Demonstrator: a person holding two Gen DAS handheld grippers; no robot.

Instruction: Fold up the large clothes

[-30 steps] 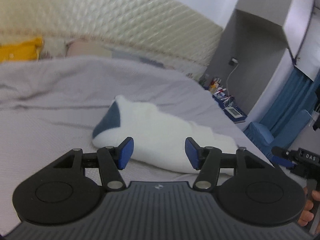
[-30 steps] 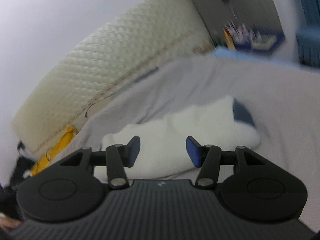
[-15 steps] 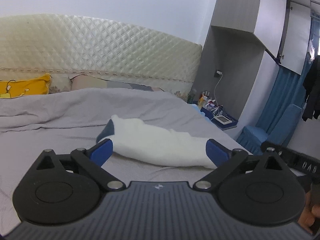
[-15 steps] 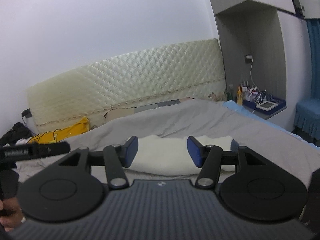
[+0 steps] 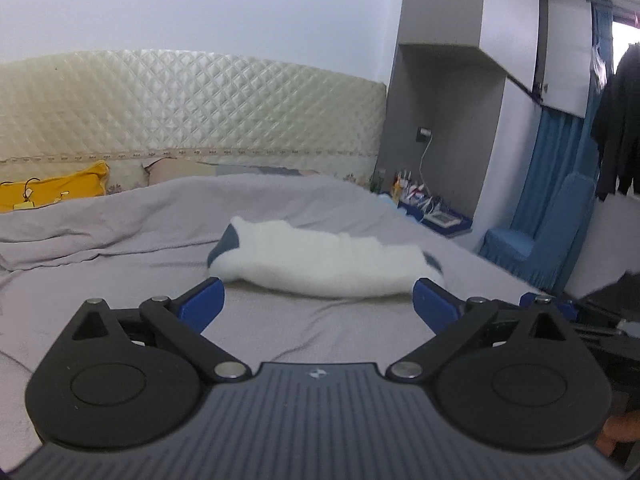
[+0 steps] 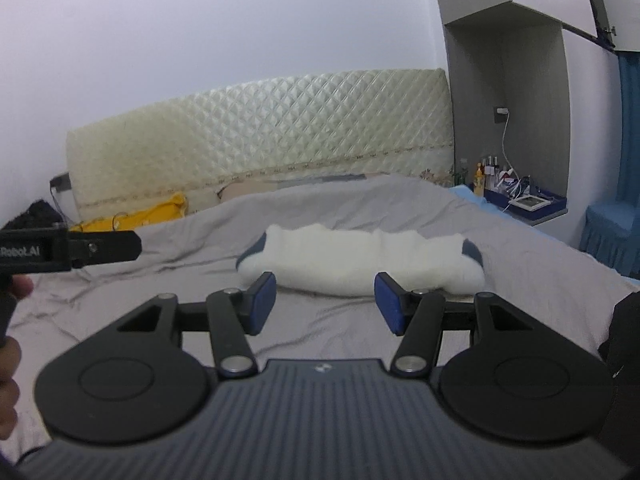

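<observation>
Both tongs empty, folded garment out ahead on the bed

My left tongs (image 5: 318,300) stand wide, my right tongs (image 6: 326,300) about half apart, neither touching the white garment (image 6: 360,264) (blue trim at both ends), which lies mid-bed on the grey sheet (image 6: 400,320) with bare sheet between it and me, well inside every bed edge.
</observation>
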